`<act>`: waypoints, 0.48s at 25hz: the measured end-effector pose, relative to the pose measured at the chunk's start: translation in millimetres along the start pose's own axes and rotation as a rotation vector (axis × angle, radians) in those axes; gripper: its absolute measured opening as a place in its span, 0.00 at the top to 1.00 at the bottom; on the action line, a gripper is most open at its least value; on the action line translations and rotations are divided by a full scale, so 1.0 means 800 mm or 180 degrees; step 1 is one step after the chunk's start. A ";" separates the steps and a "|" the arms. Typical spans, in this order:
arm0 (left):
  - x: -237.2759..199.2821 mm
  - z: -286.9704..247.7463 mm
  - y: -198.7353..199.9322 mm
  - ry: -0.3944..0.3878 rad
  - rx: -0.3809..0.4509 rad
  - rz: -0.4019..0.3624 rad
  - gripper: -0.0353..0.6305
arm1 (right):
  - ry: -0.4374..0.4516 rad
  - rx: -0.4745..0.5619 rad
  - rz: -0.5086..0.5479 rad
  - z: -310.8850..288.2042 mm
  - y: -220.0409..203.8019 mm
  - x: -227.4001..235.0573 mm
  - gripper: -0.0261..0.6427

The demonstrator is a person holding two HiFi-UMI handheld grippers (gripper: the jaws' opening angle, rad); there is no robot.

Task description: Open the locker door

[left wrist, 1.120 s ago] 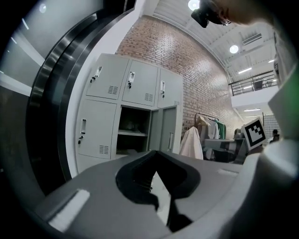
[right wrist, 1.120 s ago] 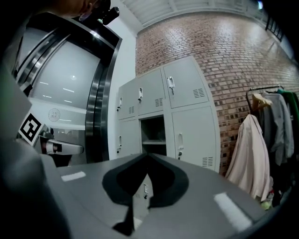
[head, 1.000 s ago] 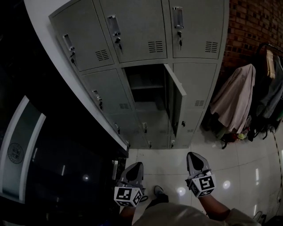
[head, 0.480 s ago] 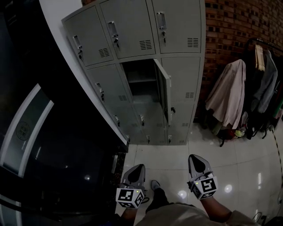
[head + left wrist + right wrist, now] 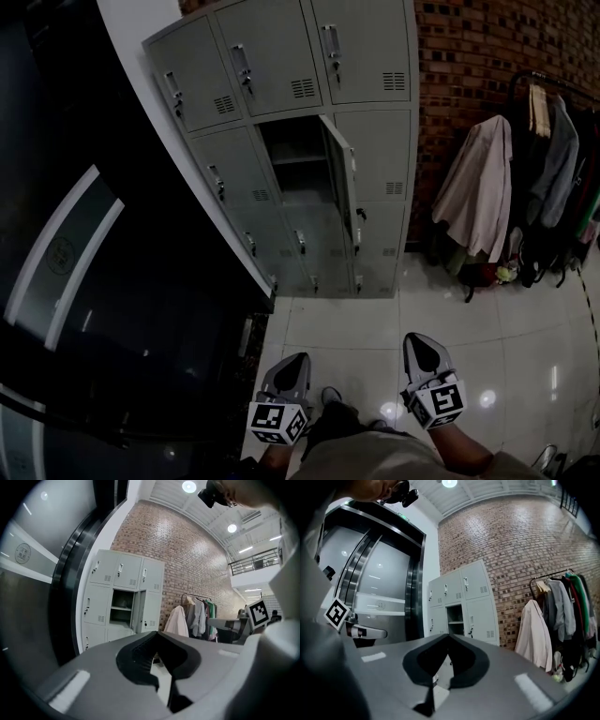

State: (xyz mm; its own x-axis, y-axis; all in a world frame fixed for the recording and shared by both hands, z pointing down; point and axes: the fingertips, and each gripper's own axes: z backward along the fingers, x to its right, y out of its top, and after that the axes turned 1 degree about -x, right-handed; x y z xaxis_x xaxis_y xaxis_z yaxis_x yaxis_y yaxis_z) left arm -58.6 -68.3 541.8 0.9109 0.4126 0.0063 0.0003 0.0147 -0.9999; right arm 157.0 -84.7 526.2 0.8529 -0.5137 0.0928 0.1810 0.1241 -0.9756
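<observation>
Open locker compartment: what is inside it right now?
One shelf crosses the open compartment. Nothing on it can be made out, because the interior is dim. The swung-out door covers the compartment's right edge in the head view.

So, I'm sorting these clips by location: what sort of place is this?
Probably a staff locker or cloakroom corner inside a large building. There is a bank of grey metal lockers with one door standing open, a rack of hanging coats against a brick wall, and a glossy tiled floor.
</observation>
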 end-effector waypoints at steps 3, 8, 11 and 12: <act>0.012 0.006 0.004 -0.0071 -0.0011 -0.0031 0.85 | -0.0045 0.0029 -0.0002 0.012 0.007 -0.002 0.96; 0.019 0.017 0.022 -0.0189 0.0083 -0.0097 0.85 | -0.0163 -0.0356 -0.0095 0.039 0.009 -0.023 0.96; 0.021 0.017 0.034 -0.0252 0.0106 -0.0099 0.85 | -0.0197 -0.0398 -0.0113 0.039 0.014 -0.032 0.96; 0.021 0.018 0.037 -0.0271 0.0131 -0.0104 0.85 | -0.0197 -0.0394 -0.0086 0.038 0.015 -0.034 0.96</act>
State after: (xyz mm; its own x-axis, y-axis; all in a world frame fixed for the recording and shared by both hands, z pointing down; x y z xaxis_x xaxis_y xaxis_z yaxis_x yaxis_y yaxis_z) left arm -49.1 -48.0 512.9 0.8723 0.4872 0.0417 0.0107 0.0662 -0.9977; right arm 150.3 -43.6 518.1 0.8777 -0.4618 0.1279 0.1458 0.0032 -0.9893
